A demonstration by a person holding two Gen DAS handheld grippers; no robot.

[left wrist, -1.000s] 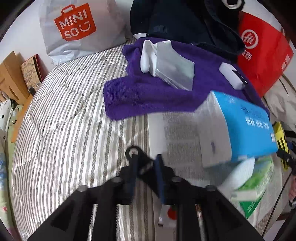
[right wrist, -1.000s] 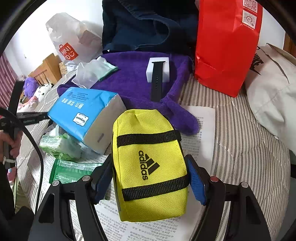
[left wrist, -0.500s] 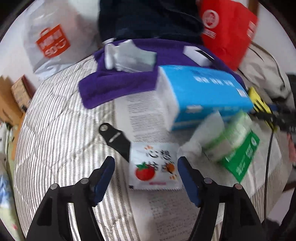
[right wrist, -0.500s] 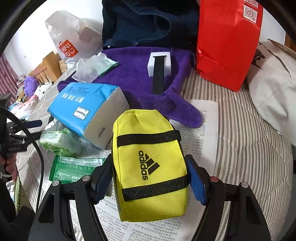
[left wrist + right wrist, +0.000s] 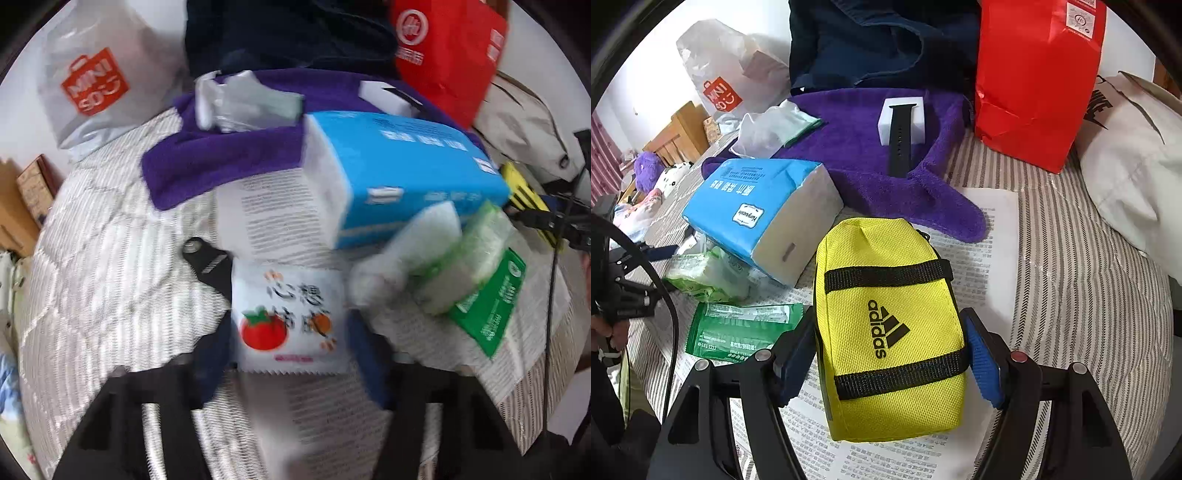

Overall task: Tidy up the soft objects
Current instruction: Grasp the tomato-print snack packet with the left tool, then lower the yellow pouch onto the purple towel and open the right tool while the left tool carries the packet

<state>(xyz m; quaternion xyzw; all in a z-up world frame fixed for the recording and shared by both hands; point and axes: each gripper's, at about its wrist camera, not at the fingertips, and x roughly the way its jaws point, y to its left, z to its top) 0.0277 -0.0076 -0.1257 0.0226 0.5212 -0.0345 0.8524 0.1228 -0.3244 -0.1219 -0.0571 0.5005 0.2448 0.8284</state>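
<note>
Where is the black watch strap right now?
In the right wrist view, the black watch strap lies over a small white box on the purple towel, left of the red paper bag and behind the yellow pouch.

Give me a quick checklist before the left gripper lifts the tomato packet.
1. Tomato packet between the left gripper pads: ok; jaws are closing.
2. Pads pressing on the packet: cannot tell, the picture is blurred.
3. Black strap clear of the packet: not ok, its end runs under the packet's left edge.
4. Packet free of the tissue pack: ok, apart.
5. Right gripper holding the yellow pouch: ok, pads on both sides.
</note>
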